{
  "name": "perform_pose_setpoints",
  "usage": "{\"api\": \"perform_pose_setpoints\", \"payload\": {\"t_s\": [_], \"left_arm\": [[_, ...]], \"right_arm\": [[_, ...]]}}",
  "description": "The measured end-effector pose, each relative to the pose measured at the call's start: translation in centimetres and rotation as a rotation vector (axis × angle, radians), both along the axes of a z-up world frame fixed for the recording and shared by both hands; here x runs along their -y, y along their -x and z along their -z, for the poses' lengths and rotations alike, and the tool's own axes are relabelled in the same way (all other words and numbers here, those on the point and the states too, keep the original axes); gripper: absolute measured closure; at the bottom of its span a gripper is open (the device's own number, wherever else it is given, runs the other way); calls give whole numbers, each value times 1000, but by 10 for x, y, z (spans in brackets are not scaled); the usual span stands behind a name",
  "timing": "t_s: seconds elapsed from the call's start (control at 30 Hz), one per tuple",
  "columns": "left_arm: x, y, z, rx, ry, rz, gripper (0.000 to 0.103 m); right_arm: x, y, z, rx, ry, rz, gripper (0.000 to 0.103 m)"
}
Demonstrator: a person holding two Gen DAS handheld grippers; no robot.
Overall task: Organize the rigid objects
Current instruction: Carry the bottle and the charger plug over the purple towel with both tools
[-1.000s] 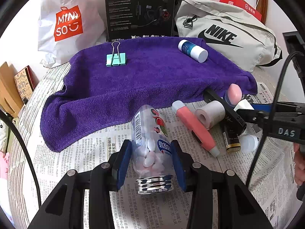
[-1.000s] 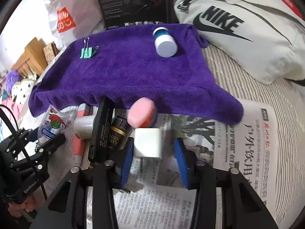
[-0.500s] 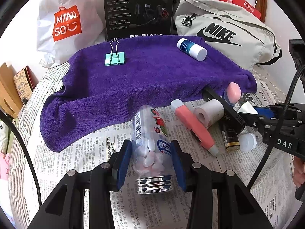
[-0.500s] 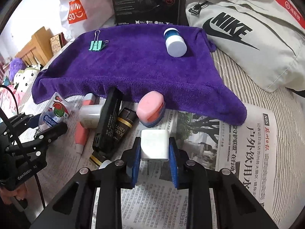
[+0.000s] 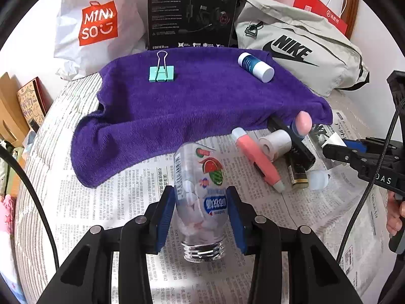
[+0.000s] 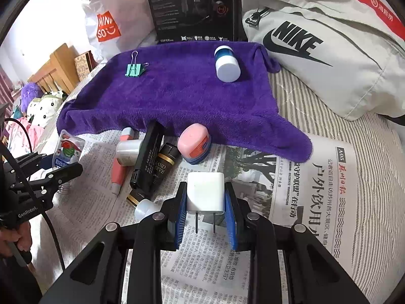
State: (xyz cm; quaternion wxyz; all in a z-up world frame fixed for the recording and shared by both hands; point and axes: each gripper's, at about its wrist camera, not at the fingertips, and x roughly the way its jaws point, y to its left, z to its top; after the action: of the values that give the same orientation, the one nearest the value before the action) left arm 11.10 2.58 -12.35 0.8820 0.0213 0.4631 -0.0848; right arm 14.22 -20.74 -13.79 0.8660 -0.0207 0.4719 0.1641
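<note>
My left gripper [image 5: 201, 200] is shut on a clear candy bottle [image 5: 200, 190] filled with white tablets, its threaded neck pointing back at the camera, above the newspaper [image 5: 121, 202]. In the right wrist view my right gripper [image 6: 205, 200] is shut on a white plug charger [image 6: 205, 193] whose two prongs point toward the camera. Beyond both lies a purple towel [image 6: 182, 101], on which rest a teal binder clip [image 6: 134, 69] and a blue-and-white bottle [image 6: 226, 63]. The left gripper [image 6: 59, 163] with its bottle [image 6: 67, 149] shows at the left edge.
A pink tube [image 5: 258, 162], a white roll [image 5: 276, 144], a black box [image 6: 146, 159], a dark gold-banded tube [image 6: 162, 167] and a pink-lidded jar [image 6: 193, 144] lie clustered on the newspaper at the towel's front edge. A Nike bag [image 6: 329, 50], a black carton [image 6: 192, 7] and a Miniso bag [image 5: 98, 22] stand behind.
My right gripper went from open around the white charger to shut on it and has lifted it, so its prongs now show. The left gripper kept hold of the candy bottle.
</note>
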Motion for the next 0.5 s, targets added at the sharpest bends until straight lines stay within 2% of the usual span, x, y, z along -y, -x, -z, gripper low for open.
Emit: {"api": "perform_pose_setpoints", "payload": {"t_s": [0.5], "left_arm": [[-2,-7,-28,28,35,6,65]], "right_arm": [[1,-1,-6,6,-27,-39,76]]}}
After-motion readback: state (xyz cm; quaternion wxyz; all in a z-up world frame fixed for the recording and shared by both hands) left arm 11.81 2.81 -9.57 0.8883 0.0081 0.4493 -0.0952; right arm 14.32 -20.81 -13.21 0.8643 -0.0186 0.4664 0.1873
